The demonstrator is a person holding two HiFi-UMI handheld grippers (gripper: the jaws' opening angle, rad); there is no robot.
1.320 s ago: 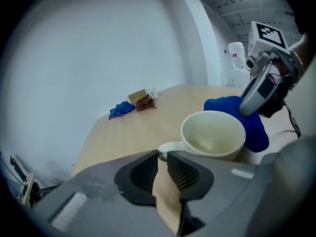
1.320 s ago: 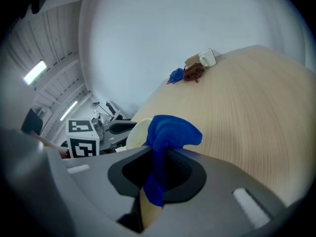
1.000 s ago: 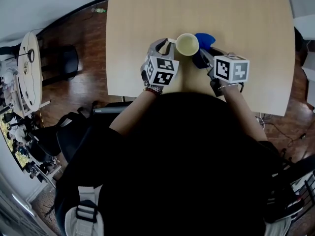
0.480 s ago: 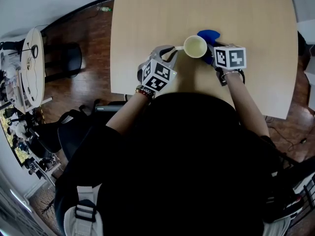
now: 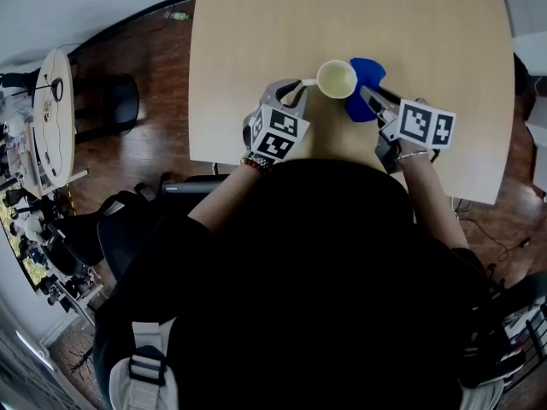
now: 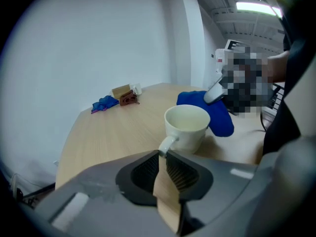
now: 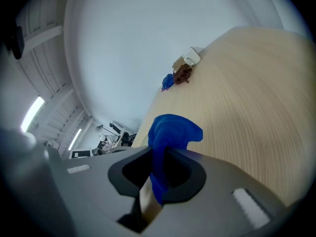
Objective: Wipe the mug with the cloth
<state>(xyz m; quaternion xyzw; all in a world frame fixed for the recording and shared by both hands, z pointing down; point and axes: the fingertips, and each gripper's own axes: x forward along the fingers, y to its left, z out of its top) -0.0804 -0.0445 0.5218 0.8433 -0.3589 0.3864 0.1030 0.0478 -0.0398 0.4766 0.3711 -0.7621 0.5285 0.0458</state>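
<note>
A cream mug (image 5: 337,79) stands upright on the wooden table (image 5: 282,24), its handle pointing left. My left gripper (image 5: 295,90) is shut on the mug's handle (image 6: 166,144). A blue cloth (image 5: 363,88) lies against the mug's right side, bunched up; in the left gripper view the cloth (image 6: 213,113) sits just behind the mug (image 6: 188,127). My right gripper (image 5: 369,99) is shut on the blue cloth (image 7: 168,137), which sticks up from between the jaws. The mug is out of sight in the right gripper view.
At the table's far end lie a small blue object (image 6: 103,103), a brown item (image 6: 128,99) and a tan box (image 6: 121,91). The table's near edge (image 5: 256,162) runs just below my hands. A round side table (image 5: 53,118) and black chairs (image 5: 111,105) stand left on the wood floor.
The right gripper with the cloth has swung back and to the right along the mug's right side, its marker cube now lower right. The left gripper and mug stayed almost still.
</note>
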